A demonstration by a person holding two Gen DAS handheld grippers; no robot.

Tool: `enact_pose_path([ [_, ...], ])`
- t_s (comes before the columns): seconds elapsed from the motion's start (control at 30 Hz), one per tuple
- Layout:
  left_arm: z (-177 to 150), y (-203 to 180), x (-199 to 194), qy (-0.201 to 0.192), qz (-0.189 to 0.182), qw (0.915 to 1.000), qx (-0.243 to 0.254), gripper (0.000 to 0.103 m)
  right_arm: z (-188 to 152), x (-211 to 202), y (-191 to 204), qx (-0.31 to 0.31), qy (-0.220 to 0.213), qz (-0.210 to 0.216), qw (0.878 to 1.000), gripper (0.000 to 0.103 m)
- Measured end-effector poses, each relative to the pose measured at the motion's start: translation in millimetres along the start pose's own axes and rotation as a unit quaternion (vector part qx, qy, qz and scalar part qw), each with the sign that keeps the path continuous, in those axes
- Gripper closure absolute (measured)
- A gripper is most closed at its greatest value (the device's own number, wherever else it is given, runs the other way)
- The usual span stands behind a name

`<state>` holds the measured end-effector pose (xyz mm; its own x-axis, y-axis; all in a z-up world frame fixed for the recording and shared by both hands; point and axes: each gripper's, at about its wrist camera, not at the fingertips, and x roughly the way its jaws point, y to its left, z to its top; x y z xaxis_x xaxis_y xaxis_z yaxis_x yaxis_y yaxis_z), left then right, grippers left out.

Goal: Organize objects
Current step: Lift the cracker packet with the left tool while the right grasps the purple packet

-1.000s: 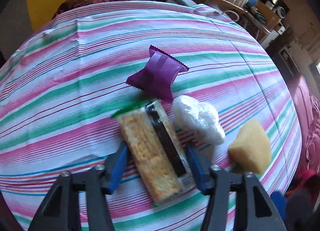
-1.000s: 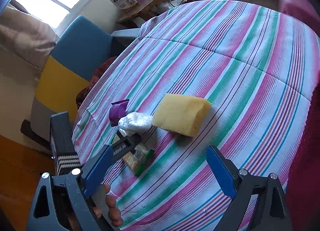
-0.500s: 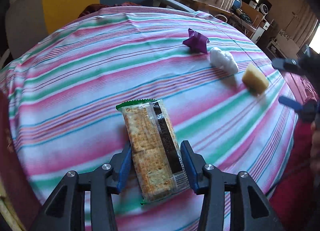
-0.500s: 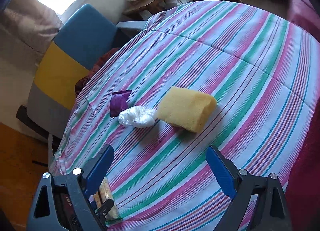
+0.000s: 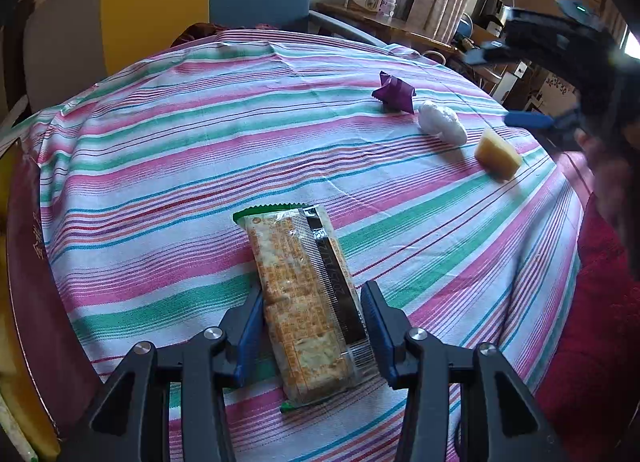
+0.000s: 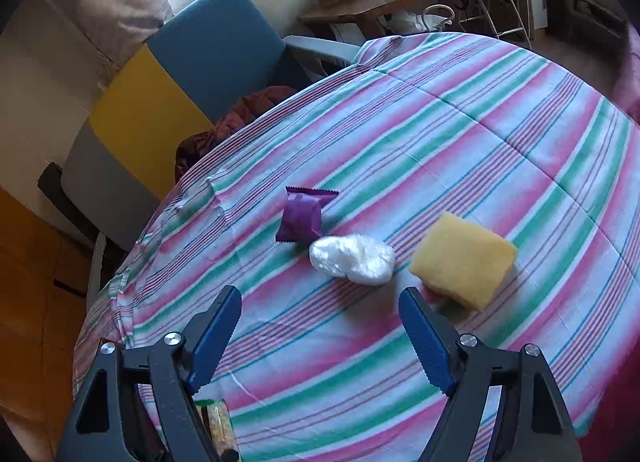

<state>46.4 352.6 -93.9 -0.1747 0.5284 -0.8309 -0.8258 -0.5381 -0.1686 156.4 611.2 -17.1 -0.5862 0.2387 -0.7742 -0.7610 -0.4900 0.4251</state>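
Your L gripper (image 5: 312,332) w/ blue pads pinches the long clear-wrapped cracker packet w/ green ends (image 5: 302,302) across its near half; both pads sit against the packet's long sides, and its far end points away over the pink/green/white striped tablecloth (image 5: 160,190). Can't tell whether the packet lies on the cloth or is held just off it. In the R wrist view only a sliver of that packet (image 6: 219,428) shows, at the bottom edge behind the L finger of your R gripper (image 6: 320,336). Further R on the cloth, well apart from the packet, three items lie in a row: small purple foil sachet w/ crimped ends (image 5: 394,94), then a crumpled white plastic-film wad (image 5: 442,124) just beside it (looks to be touching in the R wrist view, sachet (image 6: 303,218) vs wad (image 6: 352,258)), then a yellow sponge block (image 5: 498,156) near the wad w/ a gap between. Your R gripper is spread wide, nothing between the pads, above the cloth on the near side of the wad and sponge (image 6: 464,262). From the L wrist view the R gripper (image 5: 508,88) shows at upper R, blurred, beyond the sponge. Bkgd: blue/yellow armchair (image 6: 188,74) behind the table.
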Motion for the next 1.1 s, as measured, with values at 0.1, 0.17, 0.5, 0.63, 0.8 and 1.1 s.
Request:
enact_pose_path([
  [0.1,-0.1,1.1,0.9,-0.002,-0.006,1.0,-0.004,0.055,20.7,26.5,13.5,-0.001,0.007,-0.011,1.0,0.022],
  [0.17,-0.6,2.0,0.8,-0.003,-0.009,0.9999,-0.005,0.055,32.2,48.5,19.9,-0.003,0.018,-0.025,1.0,0.022],
  [0.5,-2.4,5.4,0.3,-0.012,-0.019,0.9997,-0.012,0.055,57.1,141.2,31.6,-0.022,0.081,-0.081,0.993,0.069],
  [0.63,-3.8,5.4,0.3,-0.017,-0.021,0.9996,-0.01,0.055,50.9,137.4,54.9,-0.092,0.086,-0.058,0.99,0.07],
  [0.8,-6.1,6.0,-0.2,-0.024,-0.021,0.9995,-0.004,0.055,21.2,104.3,78.7,-0.167,0.102,-0.005,0.981,0.07],
  [1.1,-8.1,4.6,-0.8,-0.028,-0.019,0.9994,0.003,0.056,-61.7,54.0,65.2,-0.238,0.156,0.011,0.959,0.07],
])
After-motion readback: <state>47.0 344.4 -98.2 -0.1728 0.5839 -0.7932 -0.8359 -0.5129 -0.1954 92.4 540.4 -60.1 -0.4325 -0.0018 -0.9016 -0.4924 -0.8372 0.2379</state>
